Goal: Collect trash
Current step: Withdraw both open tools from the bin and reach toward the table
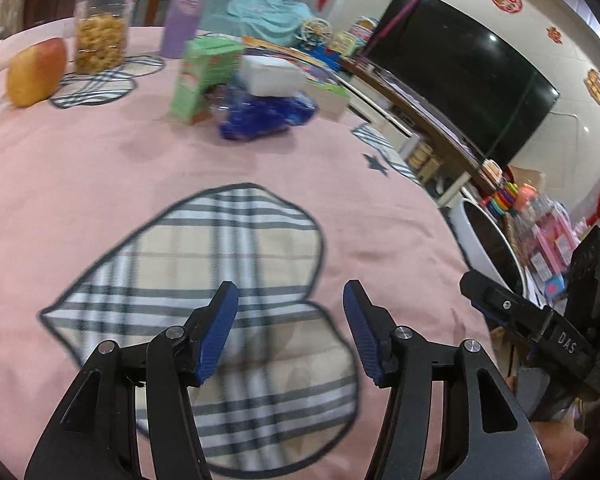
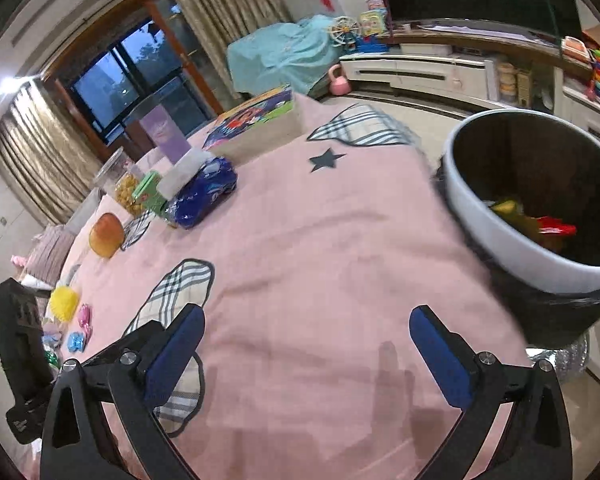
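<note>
My left gripper (image 1: pixel 290 292) is open and empty above the pink tablecloth (image 1: pixel 100 168). My right gripper (image 2: pixel 306 318) is open and empty over the cloth (image 2: pixel 320 240), near the table's right edge. A white trash bin (image 2: pixel 496 236) stands beside that edge, with yellow and red scraps (image 2: pixel 540 226) inside; it also shows in the left wrist view (image 1: pixel 470 240). A green carton (image 1: pixel 202 78) and a blue plastic pack (image 1: pixel 266 114) lie at the far side. Small coloured wrappers (image 2: pixel 78 330) and a yellow spiky ball (image 2: pixel 63 300) lie at the left edge.
An apple (image 1: pixel 36 70), a clear snack jar (image 1: pixel 100 24), a purple bottle (image 1: pixel 186 12), a white box (image 1: pixel 270 74) and a picture-book box (image 2: pixel 256 120) stand at the table's far side. A TV (image 1: pixel 464 72) and a toy-covered cabinet (image 2: pixel 440 68) lie beyond the table.
</note>
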The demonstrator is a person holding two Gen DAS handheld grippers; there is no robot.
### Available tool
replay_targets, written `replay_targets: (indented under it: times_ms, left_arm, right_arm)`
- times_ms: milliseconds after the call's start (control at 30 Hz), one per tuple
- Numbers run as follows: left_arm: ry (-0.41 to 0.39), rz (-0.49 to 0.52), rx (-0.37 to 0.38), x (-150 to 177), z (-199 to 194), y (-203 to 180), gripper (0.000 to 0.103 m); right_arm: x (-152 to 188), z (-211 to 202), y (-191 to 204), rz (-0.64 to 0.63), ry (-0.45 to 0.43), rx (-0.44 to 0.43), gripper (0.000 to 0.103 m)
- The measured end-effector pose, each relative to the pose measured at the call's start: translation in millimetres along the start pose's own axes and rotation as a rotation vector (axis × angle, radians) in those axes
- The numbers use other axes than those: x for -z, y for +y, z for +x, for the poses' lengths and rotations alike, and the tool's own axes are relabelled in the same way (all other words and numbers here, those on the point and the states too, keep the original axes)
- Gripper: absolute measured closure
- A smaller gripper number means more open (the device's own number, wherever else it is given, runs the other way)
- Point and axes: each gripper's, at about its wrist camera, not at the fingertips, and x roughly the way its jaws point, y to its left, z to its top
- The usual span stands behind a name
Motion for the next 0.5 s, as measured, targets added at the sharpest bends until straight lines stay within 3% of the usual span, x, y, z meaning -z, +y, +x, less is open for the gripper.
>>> replay_targets:
  times_ms: [300, 500]
  left_arm:
    - [-0.042, -0.033, -0.082, -3.1, -16.4, 45.0, 0.044]
    - [-0.052, -0.042, -0.108, -17.1, -13.2, 64.0, 0.044]
  right_arm:
    - [3.5, 22.7, 10.0, 0.061, 0.036, -0.061, 0.000]
    - [-2.0, 34.0, 30.9, 0.012, 0.052, -0.007, 0.000]
